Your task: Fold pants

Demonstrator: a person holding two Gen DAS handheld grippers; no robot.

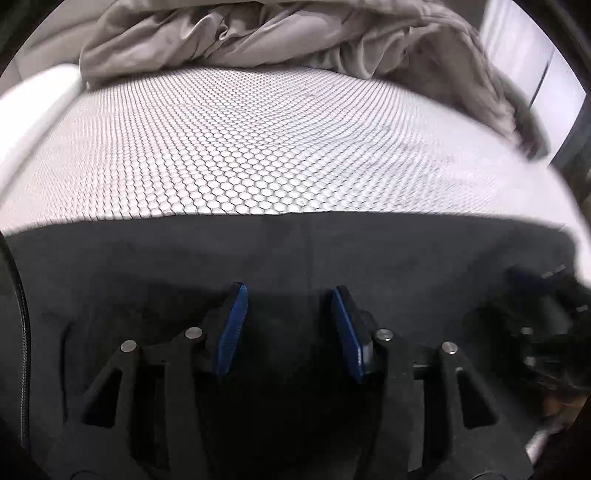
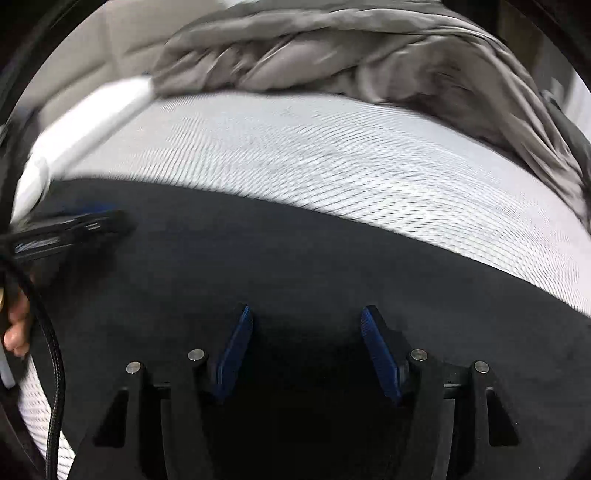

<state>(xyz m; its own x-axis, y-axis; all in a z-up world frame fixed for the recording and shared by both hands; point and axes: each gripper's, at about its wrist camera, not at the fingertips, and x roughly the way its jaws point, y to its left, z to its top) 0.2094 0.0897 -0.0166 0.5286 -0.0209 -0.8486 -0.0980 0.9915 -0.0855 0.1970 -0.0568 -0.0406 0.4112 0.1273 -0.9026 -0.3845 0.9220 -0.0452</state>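
Dark pants (image 1: 295, 251) lie spread flat on the near part of a bed (image 1: 258, 147) covered by a white sheet with a small honeycomb pattern. Their far edge runs straight across the sheet; the near part is cut off by the frame and hidden beneath both tools. A faint seam runs down the middle of the cloth in the left wrist view. No brand, label or writing can be read on anything, and no containers show.

The left tool (image 1: 290, 332) hangs over the pants, pointing steeply down, its blue-padded jaws standing partly apart with only bare pants cloth visible in the gap. Nothing is pinched between the pads. Whether the tips touch the cloth cannot be told.

The right tool (image 2: 306, 350) also hangs over the pants, to the right of the left tool, its blue pads somewhat wider apart and holding nothing. In the right wrist view the left tool shows as a dark blurred shape at the left edge of the pants, with a black cable (image 2: 55, 369) and part of a hand (image 2: 16, 328) below it.

Beyond the pants, at the far side of the bed, a crumpled grey blanket (image 1: 277, 33) is heaped. The right wrist view is smeared by motion blur, so the sheet pattern reads only as streaks.
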